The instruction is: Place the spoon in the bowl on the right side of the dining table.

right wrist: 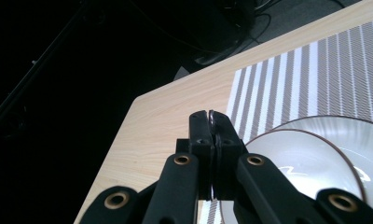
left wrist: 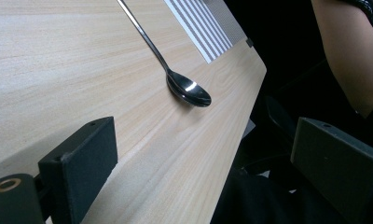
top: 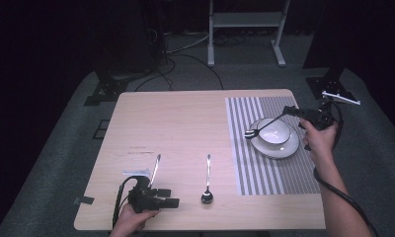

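Note:
My right gripper (top: pixel 287 111) (right wrist: pixel 211 122) is shut on the thin handle of a metal utensil (top: pixel 264 123) at the table's right. The utensil's head (top: pixel 250 134) hangs over the left rim of a white dark-rimmed plate (top: pixel 286 149) (right wrist: pixel 315 154) on a striped placemat (top: pixel 245 163) (right wrist: pixel 287 84). A spoon (top: pixel 208 183) (left wrist: pixel 187 87) lies on the bare wood, bowl toward the front edge. My left gripper (top: pixel 170 197) (left wrist: pixel 203 140) rests open at the front left, pointing right toward the spoon, nothing between its jaws.
Another metal utensil (top: pixel 155 169) lies just beyond the left gripper, beside a white label (top: pixel 136 172). Dark tape (top: pixel 84 200) sticks near the front left corner. The person's right forearm (left wrist: pixel 348 56) reaches along the table's right side. Stands and cables crowd the floor behind the table.

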`<action>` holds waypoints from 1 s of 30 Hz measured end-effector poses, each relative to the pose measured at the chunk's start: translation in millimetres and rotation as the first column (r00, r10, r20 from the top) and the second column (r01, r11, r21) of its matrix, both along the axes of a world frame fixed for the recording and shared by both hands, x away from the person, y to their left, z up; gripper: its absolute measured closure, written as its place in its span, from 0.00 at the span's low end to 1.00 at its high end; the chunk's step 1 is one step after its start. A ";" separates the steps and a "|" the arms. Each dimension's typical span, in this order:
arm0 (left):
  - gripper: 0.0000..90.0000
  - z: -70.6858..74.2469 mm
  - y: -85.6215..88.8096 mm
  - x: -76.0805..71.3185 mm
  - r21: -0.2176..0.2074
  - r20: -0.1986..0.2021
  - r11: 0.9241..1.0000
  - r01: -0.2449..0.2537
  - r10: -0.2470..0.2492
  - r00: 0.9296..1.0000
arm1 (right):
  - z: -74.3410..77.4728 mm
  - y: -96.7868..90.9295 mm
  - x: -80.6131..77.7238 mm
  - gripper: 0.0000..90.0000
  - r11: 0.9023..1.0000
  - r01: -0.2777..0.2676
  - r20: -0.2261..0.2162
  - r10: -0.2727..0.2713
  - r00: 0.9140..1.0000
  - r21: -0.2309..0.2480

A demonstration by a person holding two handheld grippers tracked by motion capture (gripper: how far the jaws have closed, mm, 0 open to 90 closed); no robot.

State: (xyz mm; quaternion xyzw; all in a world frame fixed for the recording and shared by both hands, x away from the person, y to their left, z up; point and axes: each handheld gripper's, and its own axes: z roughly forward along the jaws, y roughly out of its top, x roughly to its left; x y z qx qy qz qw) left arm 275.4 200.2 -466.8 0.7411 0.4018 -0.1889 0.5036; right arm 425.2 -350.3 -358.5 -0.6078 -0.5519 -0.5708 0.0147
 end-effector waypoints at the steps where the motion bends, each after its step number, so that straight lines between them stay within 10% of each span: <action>1: 0.06 0.0 0.0 0.0 0.000 0.000 1.000 -0.001 0.001 1.000 | -0.3 -1.5 0.1 0.98 1.000 0.005 -0.001 -0.005 1.000 0.001; 30: 0.06 -0.1 0.5 0.3 -0.010 -0.006 1.000 -0.006 0.006 1.000 | -7.9 -43.6 -8.4 0.98 0.991 0.132 -0.023 -0.132 0.991 0.019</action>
